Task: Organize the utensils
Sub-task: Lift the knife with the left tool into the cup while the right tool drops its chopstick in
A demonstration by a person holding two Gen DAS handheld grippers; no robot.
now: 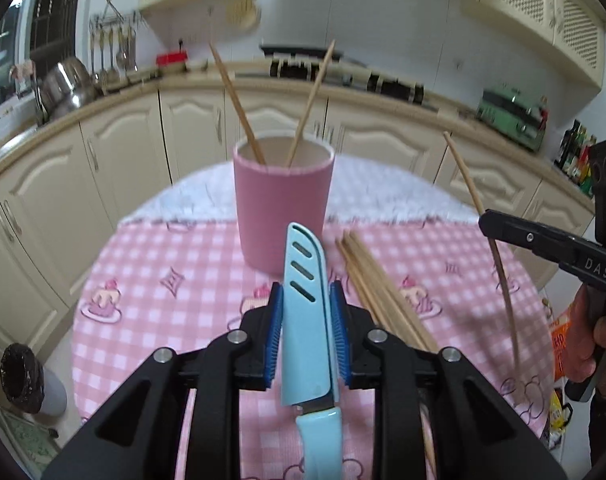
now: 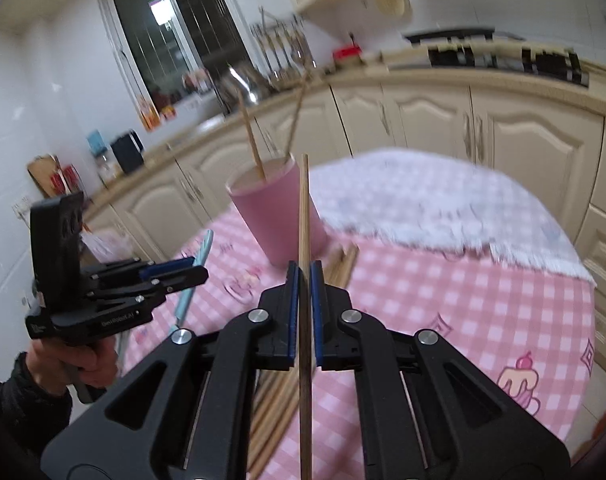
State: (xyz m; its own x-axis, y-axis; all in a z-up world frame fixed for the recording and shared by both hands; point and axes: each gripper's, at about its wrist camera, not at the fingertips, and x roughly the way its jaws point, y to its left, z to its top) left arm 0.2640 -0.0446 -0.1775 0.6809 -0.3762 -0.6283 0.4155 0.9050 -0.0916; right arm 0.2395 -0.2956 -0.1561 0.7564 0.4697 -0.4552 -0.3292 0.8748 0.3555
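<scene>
My left gripper (image 1: 306, 312) is shut on a light blue sheathed knife (image 1: 303, 280), tip pointing at the pink cup (image 1: 283, 208). The cup stands on the pink checked tablecloth (image 1: 175, 312) and holds two wooden chopsticks (image 1: 239, 108). My right gripper (image 2: 305, 280) is shut on a single wooden chopstick (image 2: 304, 224), held upright in front of the cup (image 2: 275, 216). Several loose chopsticks (image 1: 383, 300) lie on the cloth right of the cup. The right gripper (image 1: 487, 222) shows in the left view with its chopstick (image 1: 467, 180); the left gripper (image 2: 195, 268) shows in the right view.
A white fluffy cloth (image 2: 423, 200) covers the table's far part. Cream kitchen cabinets (image 1: 115, 160) and a countertop with pots (image 1: 67, 84) surround the table. A dark bin (image 1: 23, 380) stands on the floor at the left.
</scene>
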